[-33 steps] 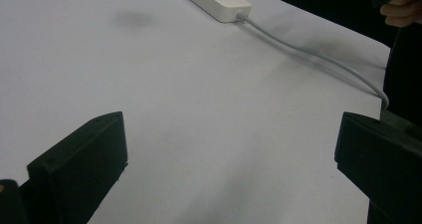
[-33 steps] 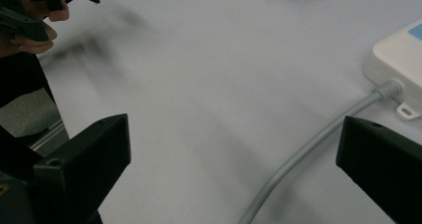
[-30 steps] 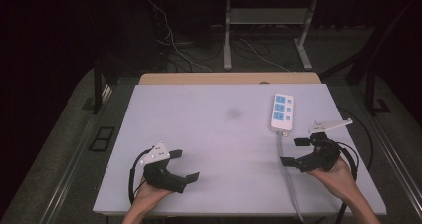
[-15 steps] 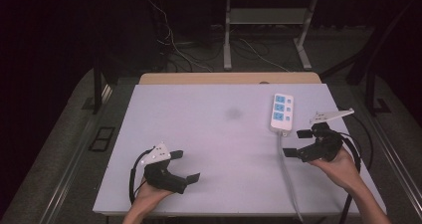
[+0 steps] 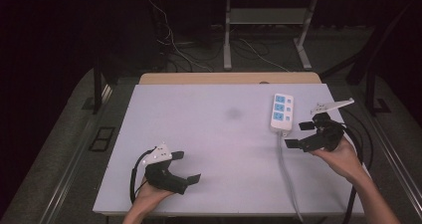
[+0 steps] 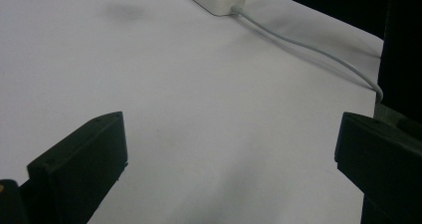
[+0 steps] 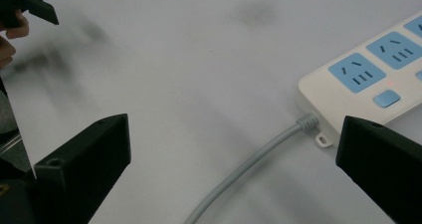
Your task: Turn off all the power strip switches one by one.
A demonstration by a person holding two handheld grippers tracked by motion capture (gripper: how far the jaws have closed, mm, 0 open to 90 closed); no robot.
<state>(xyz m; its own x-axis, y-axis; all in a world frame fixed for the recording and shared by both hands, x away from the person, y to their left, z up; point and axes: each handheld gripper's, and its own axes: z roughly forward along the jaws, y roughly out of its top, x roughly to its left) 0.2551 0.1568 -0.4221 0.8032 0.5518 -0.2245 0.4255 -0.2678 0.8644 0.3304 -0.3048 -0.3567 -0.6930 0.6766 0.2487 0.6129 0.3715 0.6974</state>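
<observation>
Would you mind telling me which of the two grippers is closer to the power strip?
The right gripper, jaws open, sits just beside the white power strip near its cable end. The left gripper, also open, rests far across the table.

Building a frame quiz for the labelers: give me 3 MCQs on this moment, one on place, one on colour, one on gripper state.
1. Where on the table does the power strip lie?
A. far right part, near the right gripper
B. near left corner
C. centre of the near edge

2. What colour are the power strip's socket faces?
A. red
B. blue
C. green

3. How does the right gripper stand?
A. shut on the cable
B. shut on the power strip
C. open, holding nothing

Answers:
1 A: the high view shows it on the right side toward the far edge, just left of the right gripper.
2 B: the right gripper view shows blue socket faces on a white body.
3 C: its jaws stand wide apart over the grey cable, gripping nothing. The left gripper is open too.
</observation>
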